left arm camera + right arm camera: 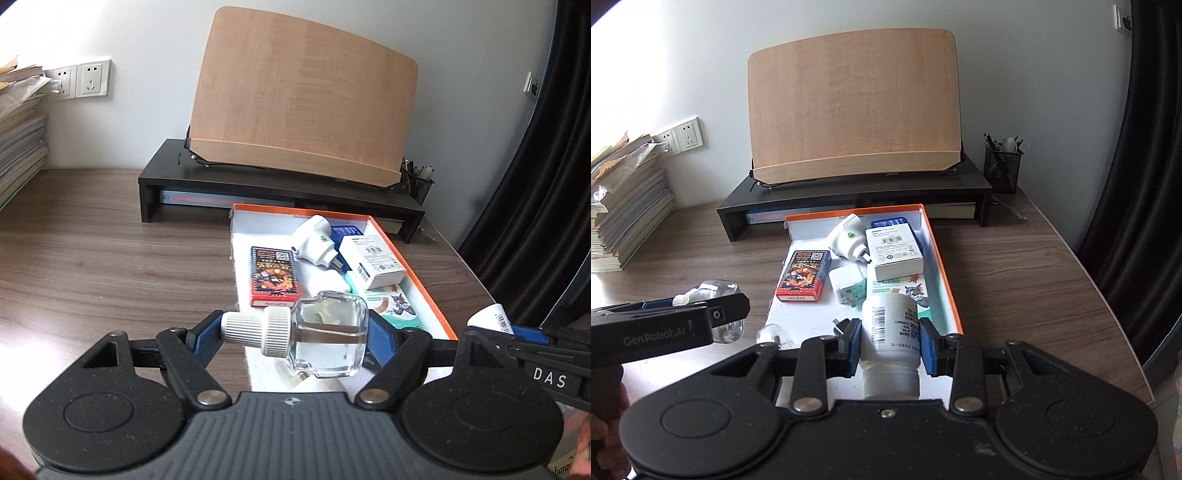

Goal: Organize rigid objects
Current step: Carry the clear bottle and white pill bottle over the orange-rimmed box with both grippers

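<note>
L gripper [295,338] grips glass bottle [328,339]; R gripper [891,345] grips white bottle [890,332].

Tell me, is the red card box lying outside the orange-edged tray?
No, the red card box lies inside the orange-edged tray, beside a white charger.

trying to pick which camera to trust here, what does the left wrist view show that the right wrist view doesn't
Only the left wrist view: the left tongs clamped end to end on the clear glass bottle, with its ribbed white cap fully visible.

Only the right wrist view: the right tongs shut on the white pill bottle, the white charger cube in full, and a small clear object on the box floor.

Both: the orange-rimmed box, the red card pack, the white plug-in device, the white barcoded carton, the wooden book stand.
</note>
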The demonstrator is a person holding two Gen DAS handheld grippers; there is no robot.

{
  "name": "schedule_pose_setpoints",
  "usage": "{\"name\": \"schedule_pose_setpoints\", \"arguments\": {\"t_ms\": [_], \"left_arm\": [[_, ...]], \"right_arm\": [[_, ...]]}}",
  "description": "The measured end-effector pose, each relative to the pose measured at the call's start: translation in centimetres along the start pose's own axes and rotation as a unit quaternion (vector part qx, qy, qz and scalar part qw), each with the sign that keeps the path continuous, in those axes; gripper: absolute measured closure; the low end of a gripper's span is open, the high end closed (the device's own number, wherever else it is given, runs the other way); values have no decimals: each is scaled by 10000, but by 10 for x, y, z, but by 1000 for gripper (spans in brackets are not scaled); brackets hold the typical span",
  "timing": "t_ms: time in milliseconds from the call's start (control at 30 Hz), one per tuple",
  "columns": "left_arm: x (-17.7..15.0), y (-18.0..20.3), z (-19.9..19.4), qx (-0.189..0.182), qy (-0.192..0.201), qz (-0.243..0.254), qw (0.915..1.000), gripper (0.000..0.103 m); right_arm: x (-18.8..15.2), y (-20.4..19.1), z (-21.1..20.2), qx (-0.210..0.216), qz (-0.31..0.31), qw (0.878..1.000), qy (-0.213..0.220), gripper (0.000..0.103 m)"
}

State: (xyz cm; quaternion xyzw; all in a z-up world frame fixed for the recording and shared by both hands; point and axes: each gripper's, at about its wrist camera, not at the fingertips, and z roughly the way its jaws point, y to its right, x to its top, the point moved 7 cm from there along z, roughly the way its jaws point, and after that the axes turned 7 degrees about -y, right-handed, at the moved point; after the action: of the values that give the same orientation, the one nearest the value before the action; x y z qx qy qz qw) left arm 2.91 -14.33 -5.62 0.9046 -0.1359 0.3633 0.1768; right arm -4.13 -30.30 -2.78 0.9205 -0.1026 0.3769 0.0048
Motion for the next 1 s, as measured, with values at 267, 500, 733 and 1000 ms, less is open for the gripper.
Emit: {"name": "schedule_pose_setpoints", "arguments": {"t_ms": [267, 500, 733, 1000], "left_arm": [[-1, 35, 2, 299, 33, 8, 9995, 22], [-4, 45, 0, 489, -13, -25, 9988, 22], [-6, 47, -4, 582, 2, -76, 9983, 22], [-8, 49, -4, 617, -33, -87, 9981, 22]], "right_arm": [[0, 23, -6, 231, -5, 9997, 94, 63], [-1, 28, -7, 374, -24, 9993, 94, 63], [-1, 26, -7, 465, -73, 9988, 107, 63], [0, 26, -6, 507, -72, 9986, 110, 63]]}}
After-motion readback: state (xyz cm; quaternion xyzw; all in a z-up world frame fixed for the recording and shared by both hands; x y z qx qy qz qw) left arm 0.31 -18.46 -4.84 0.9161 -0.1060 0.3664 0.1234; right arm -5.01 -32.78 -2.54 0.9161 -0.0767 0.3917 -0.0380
